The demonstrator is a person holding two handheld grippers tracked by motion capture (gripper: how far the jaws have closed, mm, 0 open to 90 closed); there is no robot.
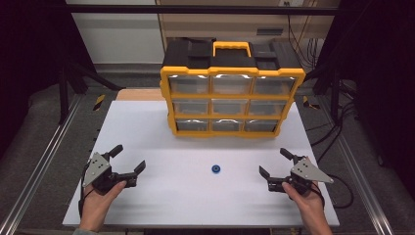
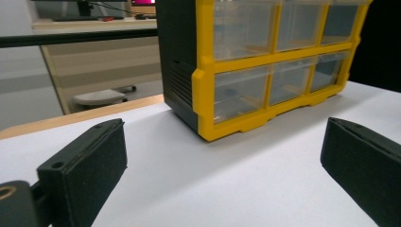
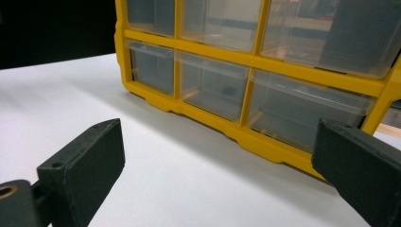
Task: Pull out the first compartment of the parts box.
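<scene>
Blue ring [image 1: 216,169], a small round part, lies flat on the white table [image 1: 161,196], in front of the yellow drawer cabinet [image 1: 230,100] and well apart from it. It sits between the two grippers, nearer to the right gripper [image 1: 275,163] than to the left gripper [image 1: 128,158]. Nothing touches it.

Both grippers rest low near the front edge of the table, each held in one hand, and both have the jaws spread wide with nothing between them. In the left gripper view the two black pads [image 2: 82,170] stand far apart over bare table, and the same is true in the right gripper view [image 3: 80,163].

The step in hand seems to be the approach to the ring, probably in order to put it in one of the clear drawers [image 1: 227,125]. To do it well, the right gripper is the better choice, because its way is shorter. It needs to turn toward the ring, come down until the pad tips almost touch the table, and have one pad on each side of the ring before closing. The ring is thin and low, so a high grip would likely miss it or push it away.

About direction: the ring is round, so it has no long axis on the table. Its hole faces up, and any angle of grip works equally well.
</scene>
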